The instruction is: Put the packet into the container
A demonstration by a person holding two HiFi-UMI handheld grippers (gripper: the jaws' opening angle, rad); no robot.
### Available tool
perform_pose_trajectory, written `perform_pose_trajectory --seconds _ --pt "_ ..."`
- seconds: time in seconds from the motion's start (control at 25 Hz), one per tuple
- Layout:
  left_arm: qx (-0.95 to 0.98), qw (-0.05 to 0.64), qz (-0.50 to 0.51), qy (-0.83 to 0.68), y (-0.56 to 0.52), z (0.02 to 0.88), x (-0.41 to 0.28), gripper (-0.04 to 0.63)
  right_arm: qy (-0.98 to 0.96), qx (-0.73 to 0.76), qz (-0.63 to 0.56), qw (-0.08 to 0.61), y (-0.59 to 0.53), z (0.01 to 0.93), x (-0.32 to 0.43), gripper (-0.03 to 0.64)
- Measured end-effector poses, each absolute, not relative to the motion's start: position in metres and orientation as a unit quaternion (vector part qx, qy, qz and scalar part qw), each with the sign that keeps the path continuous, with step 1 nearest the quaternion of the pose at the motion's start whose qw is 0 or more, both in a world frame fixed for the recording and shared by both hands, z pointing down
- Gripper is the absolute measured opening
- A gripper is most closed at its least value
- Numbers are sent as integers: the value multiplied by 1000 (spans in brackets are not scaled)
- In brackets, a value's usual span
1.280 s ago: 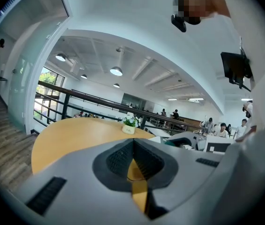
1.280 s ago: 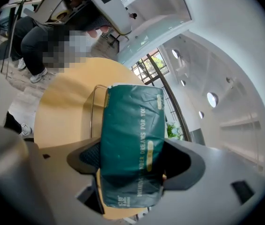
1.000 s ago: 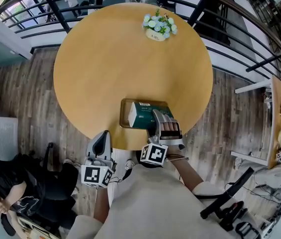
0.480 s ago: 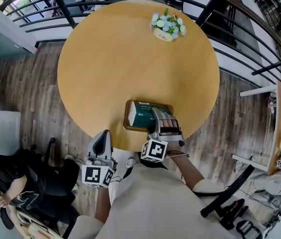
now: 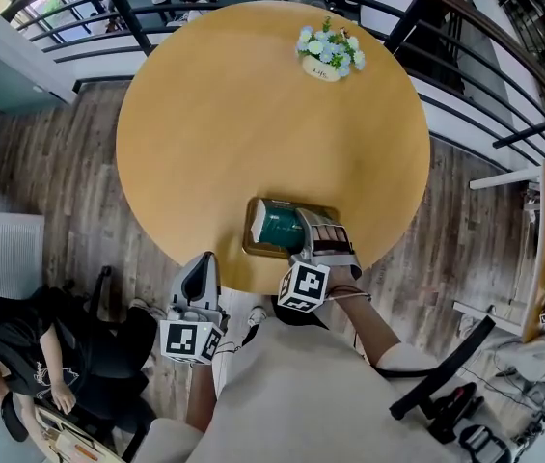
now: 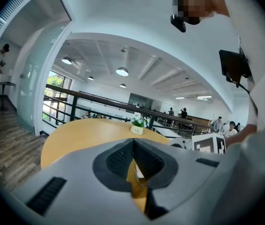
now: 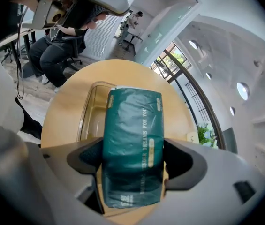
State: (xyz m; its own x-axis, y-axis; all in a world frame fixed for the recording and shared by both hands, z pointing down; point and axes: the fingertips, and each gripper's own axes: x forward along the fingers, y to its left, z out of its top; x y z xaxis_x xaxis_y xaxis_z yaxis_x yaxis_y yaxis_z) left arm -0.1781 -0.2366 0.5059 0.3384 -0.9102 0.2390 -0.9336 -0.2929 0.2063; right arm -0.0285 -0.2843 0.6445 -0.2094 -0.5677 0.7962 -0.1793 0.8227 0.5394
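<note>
While the right gripper (image 7: 132, 159) pinches the dark green plastic packet (image 7: 133, 125) by its near end, the packet reaches out over the shallow clear rectangular container (image 7: 86, 110); whether it touches the container's floor cannot be told; in the head view both sit at lower centre, by the near edge of the round wooden table (image 5: 253, 114); the left gripper (image 6: 133, 159), lower left in that view, has its 2 jaws pressed together on nothing; a white pot of flowers (image 5: 328, 54) stands at the table's upper edge.
</note>
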Motion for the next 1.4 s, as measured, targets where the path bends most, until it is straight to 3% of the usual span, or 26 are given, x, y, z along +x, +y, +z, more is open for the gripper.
perform_pose_trajectory --seconds 0.6,0.84,0.96,1.24,1.4 --pt "808 153 36 -567 -240 506 -172 5 -768 256 -177 560 -283 634 -33 387" --pt "819 146 31 -554 -239 498 -161 5 -754 300 -201 549 -284 615 -24 225" --pt "824 142 30 -547 -237 495 -159 6 -738 333 -228 541 -288 603 -20 9" --pt "832 129 28 -539 -230 489 -155 6 -737 368 -221 522 -283 590 -13 3" --pt "836 115 26 -536 -226 481 -153 5 -770 434 -138 446 -283 572 -8 3"
